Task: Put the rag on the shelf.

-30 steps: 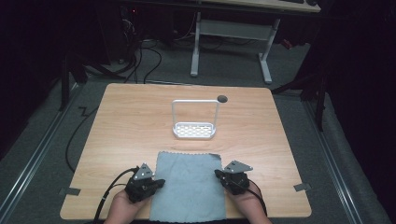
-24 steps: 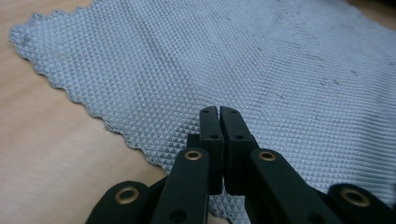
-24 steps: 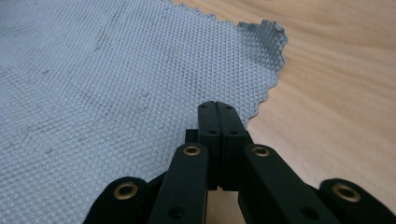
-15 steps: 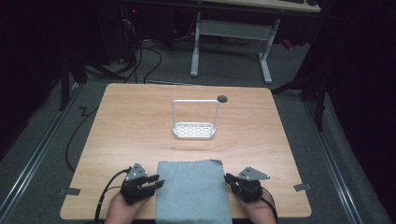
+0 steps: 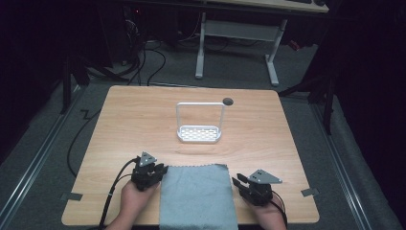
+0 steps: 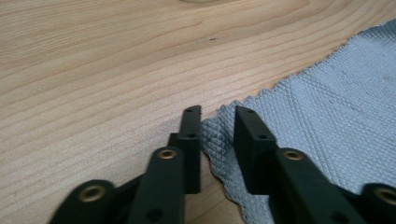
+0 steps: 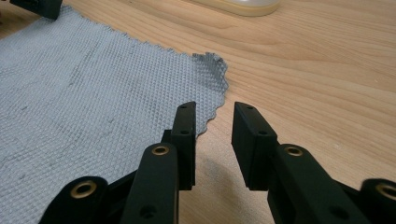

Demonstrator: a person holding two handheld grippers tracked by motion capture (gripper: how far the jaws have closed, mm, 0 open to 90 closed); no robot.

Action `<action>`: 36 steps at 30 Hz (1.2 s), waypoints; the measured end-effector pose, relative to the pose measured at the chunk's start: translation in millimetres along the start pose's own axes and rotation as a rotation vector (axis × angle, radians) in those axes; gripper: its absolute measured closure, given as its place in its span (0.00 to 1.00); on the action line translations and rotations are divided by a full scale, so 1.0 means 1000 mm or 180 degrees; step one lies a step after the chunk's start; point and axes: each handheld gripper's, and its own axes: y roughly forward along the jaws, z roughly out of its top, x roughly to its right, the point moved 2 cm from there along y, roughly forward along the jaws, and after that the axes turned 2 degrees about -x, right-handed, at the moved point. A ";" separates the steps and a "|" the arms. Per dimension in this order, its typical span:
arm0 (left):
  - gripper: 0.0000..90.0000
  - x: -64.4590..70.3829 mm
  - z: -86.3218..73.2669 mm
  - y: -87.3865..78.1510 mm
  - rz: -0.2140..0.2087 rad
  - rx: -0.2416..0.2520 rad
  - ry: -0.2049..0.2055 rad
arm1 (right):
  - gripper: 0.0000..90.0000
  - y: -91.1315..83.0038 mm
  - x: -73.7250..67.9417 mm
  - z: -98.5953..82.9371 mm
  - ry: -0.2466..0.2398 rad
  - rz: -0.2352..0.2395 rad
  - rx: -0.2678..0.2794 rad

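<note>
- Where the high view looks down on the wooden counter point(image 5: 143, 124), a grey cloth point(image 5: 197, 196) lies flat at the near edge between the two tools. The left tool point(image 5: 160, 171) sits at the cloth's far left corner. The right tool point(image 5: 238, 183) sits just off its right edge. A white rack point(image 5: 199, 124) with an upright frame stands well ahead of both tools, and a small dark hole point(image 5: 228, 101) in the counter lies beyond it.
- In the left gripper view, the left tool point(image 6: 218, 123) has its jaws a narrow gap apart, one on each side of the cloth's point(image 6: 327, 116) zigzag corner; the cloth spreads away to this tool's right, bare wood to its left. Nothing is pinched.
- In the right gripper view, the right tool point(image 7: 214, 119) also stands with a narrow gap, holding nothing. The cloth point(image 7: 88, 88) lies to its left, its edge passing just by the left jaw, its curled corner ahead. The rack's base point(image 7: 238, 5) shows far ahead.
</note>
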 end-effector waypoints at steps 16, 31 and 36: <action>0.99 -0.002 -0.004 -0.001 -0.0177 0.0032 -0.0012 | 0.65 0.022 -0.012 0.031 -0.0084 -0.0052 0.0051; 0.99 -0.001 -0.004 -0.001 -0.0205 0.0027 -0.0002 | 0.82 0.060 0.006 0.041 0.0106 -0.0060 -0.0233; 0.99 -0.001 -0.004 -0.002 -0.0189 0.0025 -0.0003 | 0.86 0.062 0.006 0.040 0.0108 -0.0036 -0.0279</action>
